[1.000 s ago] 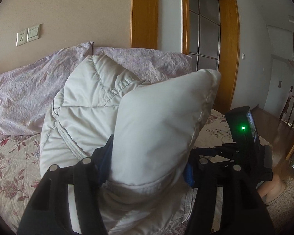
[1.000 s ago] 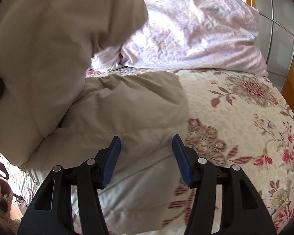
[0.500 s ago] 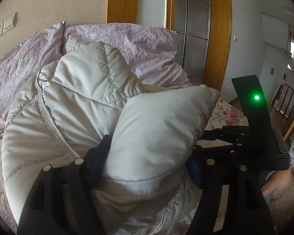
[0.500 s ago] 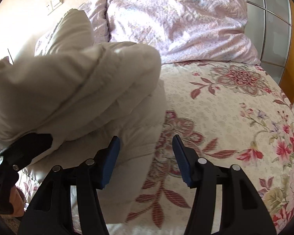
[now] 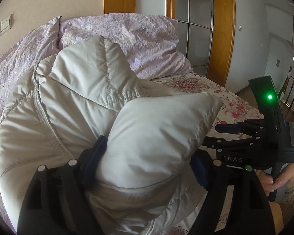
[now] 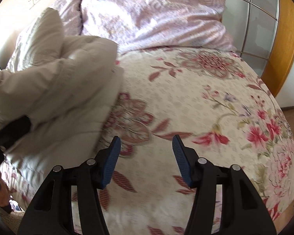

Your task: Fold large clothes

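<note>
A puffy light grey quilted jacket point(image 5: 74, 105) lies bunched on the floral bed. My left gripper point(image 5: 147, 156) is shut on a thick fold of it, the padded corner bulging up between the blue pads. In the right wrist view the jacket point(image 6: 58, 86) sits at the left, with the left gripper's black finger point(image 6: 11, 131) under it. My right gripper point(image 6: 145, 156) is open and empty, over the bare bedspread just right of the jacket's edge. It also shows in the left wrist view point(image 5: 235, 129), held in a hand at the right.
The floral bedspread point(image 6: 205, 101) stretches to the right. Lilac pillows point(image 5: 127, 39) lie against the wall at the bed's head. A wood-framed glass door point(image 5: 221, 29) stands right of the bed, with a hallway and stair railing beyond.
The left gripper has lowered the held jacket fold toward the bed. The right gripper has moved right, off the jacket, and now hovers over bare bedspread.
</note>
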### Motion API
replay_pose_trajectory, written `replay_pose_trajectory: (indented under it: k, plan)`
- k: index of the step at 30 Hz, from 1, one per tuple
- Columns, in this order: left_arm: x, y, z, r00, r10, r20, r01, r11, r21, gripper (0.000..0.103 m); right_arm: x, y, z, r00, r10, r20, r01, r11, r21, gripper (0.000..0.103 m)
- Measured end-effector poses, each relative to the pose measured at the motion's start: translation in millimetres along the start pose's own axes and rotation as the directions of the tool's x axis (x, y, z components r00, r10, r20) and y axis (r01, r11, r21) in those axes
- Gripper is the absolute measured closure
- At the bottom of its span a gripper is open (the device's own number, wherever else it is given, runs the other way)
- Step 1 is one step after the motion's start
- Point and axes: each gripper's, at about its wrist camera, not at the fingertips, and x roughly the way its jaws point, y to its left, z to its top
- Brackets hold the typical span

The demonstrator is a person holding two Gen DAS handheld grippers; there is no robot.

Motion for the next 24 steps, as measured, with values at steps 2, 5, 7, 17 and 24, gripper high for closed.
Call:
replay_pose_trajectory:
  k: [2, 5, 7, 17, 24]
  plan:
    - [-0.1, 0.2, 0.3, 1.000, 0.003, 0.000, -0.003, 1.000, 0.003, 0.025, 1.8, -5.3, -2.5, 1.000, -0.003, -0.007, 0.003, 1.000, 0.009, 0.046]
    - [-3.0, -0.4, 0.3, 1.000, 0.012, 0.004, -0.012, 1.000, 0.016, 0.024, 5.7, -9.3, -5.8, 1.000, 0.001, -0.018, -0.001, 1.000, 0.021, 0.046]
    - [-7.8, -1.5, 0.4, 1.000, 0.019, 0.014, -0.019, 0.999, 0.028, 0.024, 9.0, -9.2, -7.5, 1.000, 0.002, -0.026, -0.002, 1.000, 0.018, 0.046]
    - [-67.4, -22.5, 6.5, 0.988, 0.009, 0.157, -0.032, 0.989, 0.147, 0.010, 17.0, -2.6, -11.9, 0.999, -0.033, -0.038, 0.033, 0.999, -0.007, 0.046]
    - [-108.6, -14.4, 24.1, 0.976, 0.039, 0.216, -0.065, 0.991, 0.118, 0.009, 16.2, 0.4, -13.3, 0.998, -0.052, -0.039, 0.051, 0.999, -0.018, 0.046]
